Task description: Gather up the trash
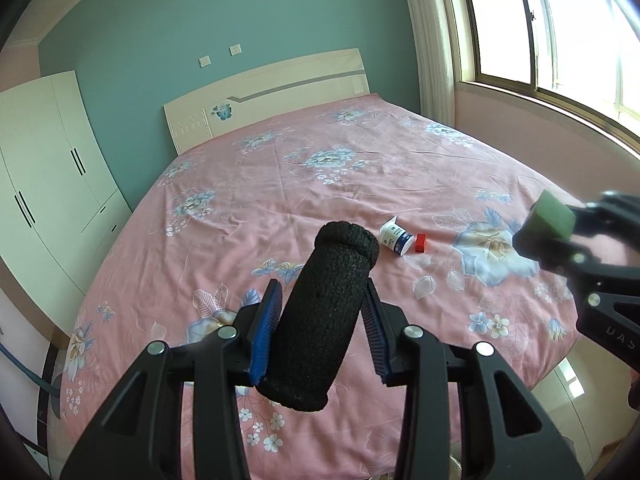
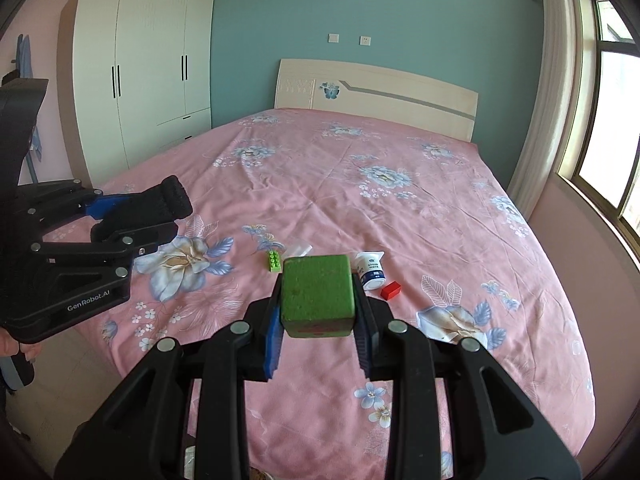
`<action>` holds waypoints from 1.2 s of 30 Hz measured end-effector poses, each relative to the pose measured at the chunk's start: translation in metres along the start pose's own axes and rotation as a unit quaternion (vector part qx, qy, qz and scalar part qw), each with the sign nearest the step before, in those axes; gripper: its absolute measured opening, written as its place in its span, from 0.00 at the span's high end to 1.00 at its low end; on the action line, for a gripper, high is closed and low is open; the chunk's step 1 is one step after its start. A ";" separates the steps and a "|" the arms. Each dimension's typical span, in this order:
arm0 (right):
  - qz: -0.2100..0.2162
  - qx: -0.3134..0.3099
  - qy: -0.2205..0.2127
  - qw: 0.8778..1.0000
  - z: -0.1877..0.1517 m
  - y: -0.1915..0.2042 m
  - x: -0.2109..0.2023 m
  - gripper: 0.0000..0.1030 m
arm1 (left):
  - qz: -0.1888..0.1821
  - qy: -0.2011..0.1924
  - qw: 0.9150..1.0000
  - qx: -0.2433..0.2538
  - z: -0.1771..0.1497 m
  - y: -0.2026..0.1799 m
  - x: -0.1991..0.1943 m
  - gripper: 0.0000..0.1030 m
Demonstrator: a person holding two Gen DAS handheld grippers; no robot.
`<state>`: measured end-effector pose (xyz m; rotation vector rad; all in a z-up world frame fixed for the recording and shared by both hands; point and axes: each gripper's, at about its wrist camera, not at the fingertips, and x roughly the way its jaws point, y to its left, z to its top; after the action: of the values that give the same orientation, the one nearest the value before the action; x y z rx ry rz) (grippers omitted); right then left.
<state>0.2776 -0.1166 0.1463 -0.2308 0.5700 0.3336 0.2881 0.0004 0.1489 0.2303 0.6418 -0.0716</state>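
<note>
With your left gripper (image 1: pixel 320 312) clamping the black foam roll (image 1: pixel 320 320) and your right gripper (image 2: pixel 318 312) pinching the green block (image 2: pixel 317 294) at centre frame, any jolt could drop either onto the bed (image 2: pixel 400 208).

We see a bedroom with a teal rear wall (image 2: pixel 256 52) and pink side walls. A bed with pink floral sheet (image 2: pixel 320 168) and cream wooden headboard (image 2: pixel 376 92) stands between a white wardrobe (image 2: pixel 148 68) and a sunlit window (image 1: pixel 560 28) with cream curtain (image 1: pixel 432 40).
</note>
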 end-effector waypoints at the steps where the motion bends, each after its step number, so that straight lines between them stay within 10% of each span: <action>1: -0.001 -0.005 -0.006 1.000 0.000 0.004 -0.014 0.70 | 0.003 -0.006 1.000 0.003 -0.001 0.000 -0.011 0.59; 16: 0.019 -0.034 -0.029 0.999 -0.036 0.035 -0.119 0.70 | 0.002 -0.046 0.999 0.017 -0.054 0.004 -0.114 0.59; 36: 0.081 -0.048 0.052 0.994 -0.132 0.062 -0.106 0.70 | -0.040 0.056 0.996 0.050 -0.168 -0.020 -0.080 0.59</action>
<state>0.1062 -0.1254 0.0901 -0.2964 0.6790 0.5081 0.1231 0.0198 0.0632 0.3071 0.7599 -0.1693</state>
